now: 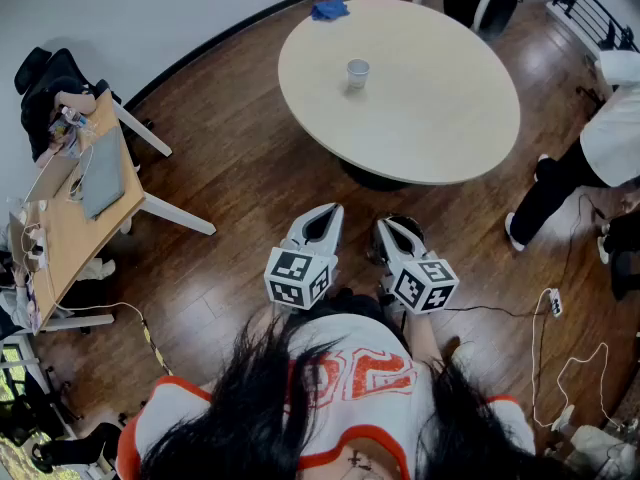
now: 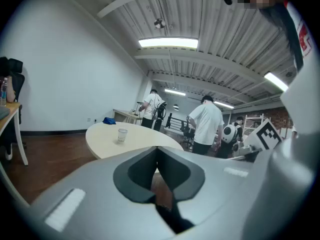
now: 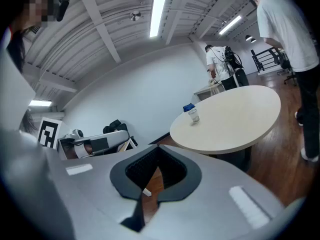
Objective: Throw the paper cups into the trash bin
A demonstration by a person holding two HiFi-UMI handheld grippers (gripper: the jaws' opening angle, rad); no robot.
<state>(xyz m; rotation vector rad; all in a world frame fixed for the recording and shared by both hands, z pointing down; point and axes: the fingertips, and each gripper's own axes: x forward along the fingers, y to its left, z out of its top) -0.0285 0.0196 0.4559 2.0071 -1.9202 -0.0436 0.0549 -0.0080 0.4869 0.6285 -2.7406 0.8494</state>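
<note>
Paper cup (image 1: 358,72): one, upright and untouched on the round table (image 1: 440,108), on its far half, left of centre.
Left gripper (image 1: 330,211): short of the table's near edge, over the wood floor (image 1: 230,168); jaws closed tip to tip, nothing between.
Right gripper (image 1: 385,226): just beside the left, also short of the near edge; jaws pressed together, empty.
Blue cloth (image 1: 328,9): at the table's far edge, beyond the cup.
Person in a white top (image 1: 612,133): standing off the table's right side.
</note>
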